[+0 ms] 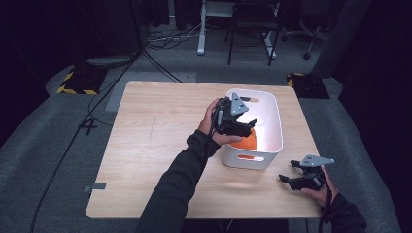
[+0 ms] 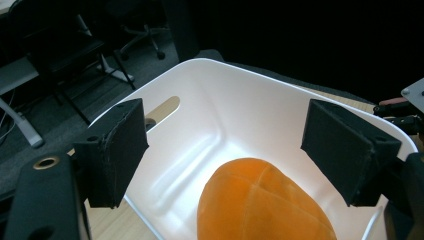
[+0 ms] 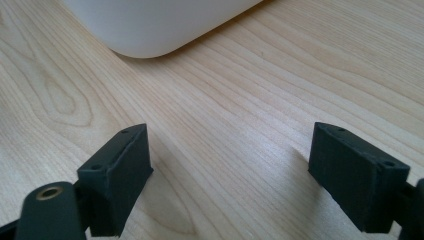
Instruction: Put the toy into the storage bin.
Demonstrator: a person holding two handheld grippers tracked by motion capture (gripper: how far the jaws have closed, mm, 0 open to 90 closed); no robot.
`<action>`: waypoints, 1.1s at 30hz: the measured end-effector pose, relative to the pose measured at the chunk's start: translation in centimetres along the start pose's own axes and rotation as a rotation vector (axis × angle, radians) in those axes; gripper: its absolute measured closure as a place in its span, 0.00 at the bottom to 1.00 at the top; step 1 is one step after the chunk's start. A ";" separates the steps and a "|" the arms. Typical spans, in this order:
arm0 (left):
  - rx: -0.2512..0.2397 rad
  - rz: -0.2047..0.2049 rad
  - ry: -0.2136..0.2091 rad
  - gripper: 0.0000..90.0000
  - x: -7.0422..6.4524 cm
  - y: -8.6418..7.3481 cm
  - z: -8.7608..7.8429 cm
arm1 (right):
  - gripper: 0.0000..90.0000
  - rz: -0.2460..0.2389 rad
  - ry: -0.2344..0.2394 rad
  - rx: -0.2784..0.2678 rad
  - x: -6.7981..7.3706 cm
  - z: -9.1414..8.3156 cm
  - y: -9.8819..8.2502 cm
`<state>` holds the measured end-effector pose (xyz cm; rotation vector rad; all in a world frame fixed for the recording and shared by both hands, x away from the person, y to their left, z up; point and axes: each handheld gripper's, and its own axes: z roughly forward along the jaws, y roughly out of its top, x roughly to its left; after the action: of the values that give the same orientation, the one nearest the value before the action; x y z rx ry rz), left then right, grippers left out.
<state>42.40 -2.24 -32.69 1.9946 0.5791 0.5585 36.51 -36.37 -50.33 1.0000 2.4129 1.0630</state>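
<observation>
Dark room surrounds our wooden worktop (image 1: 160,145). Our left claw (image 2: 222,150) hangs apart over the white bin (image 1: 272,121) toward 2 o'clock; inside lies an orange soft thing (image 2: 262,205), its lower part cut off. Our right claw (image 3: 230,175), apart, holds nothing near 4 o'clock.

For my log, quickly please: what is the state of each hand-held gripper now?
Left hand-held gripper: open, holding nothing, above the orange object in the white bin.
Right hand-held gripper: open, empty, over the table.
</observation>
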 end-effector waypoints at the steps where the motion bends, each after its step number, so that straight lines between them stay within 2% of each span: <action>1: 0.002 0.000 0.004 0.20 0.0 -0.1 -0.1 | 0.19 0.000 0.000 0.000 0.0 0.0 0.0; 9: 0.006 0.004 0.018 0.19 0.5 -0.9 -1.6 | 0.19 -0.001 0.000 0.001 0.0 0.0 0.0; 10: 0.003 -0.005 0.019 0.19 0.5 -1.0 -1.7 | 0.19 0.001 0.000 0.000 0.0 0.0 0.0; 14: 0.028 0.014 0.041 0.19 0.9 -1.5 -2.3 | 0.19 0.001 0.000 0.000 0.0 0.0 0.0; 16: 0.026 -0.006 0.053 0.19 1.0 -1.7 -2.4 | 0.19 0.003 -0.002 -0.002 0.0 0.0 0.0; 17: 0.038 0.008 0.057 0.19 1.2 -1.8 -2.7 | 0.19 0.000 -0.001 -0.001 0.0 0.0 0.0; 18: 0.029 -0.005 0.060 0.19 1.3 -1.9 -2.8 | 0.19 0.001 0.000 0.000 0.0 0.0 0.0; 21: 0.041 0.012 0.068 0.19 1.6 -2.1 -3.4 | 0.19 0.004 -0.001 -0.001 0.0 0.0 0.0; 22: 0.028 -0.007 0.068 0.19 1.5 -2.2 -3.4 | 0.19 0.001 0.000 0.000 0.0 0.0 0.0; 24: 0.042 0.009 0.073 0.19 1.7 -2.4 -3.8 | 0.19 0.000 0.000 0.001 0.0 0.0 0.0; 27: 0.046 0.008 0.076 0.19 1.7 -2.5 -4.0 | 0.19 0.001 0.000 0.000 0.0 0.0 0.0; 29: 0.070 0.028 0.081 0.19 1.9 -2.7 -4.3 | 0.19 -0.001 0.000 0.000 0.0 0.0 0.0; 33: 0.082 0.034 0.093 0.19 1.9 -2.9 -4.4 | 0.19 0.000 0.000 0.001 0.0 0.0 0.0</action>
<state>40.78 3.16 -32.99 2.0672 0.6349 0.6603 36.51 -36.37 -50.32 1.0005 2.4132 1.0624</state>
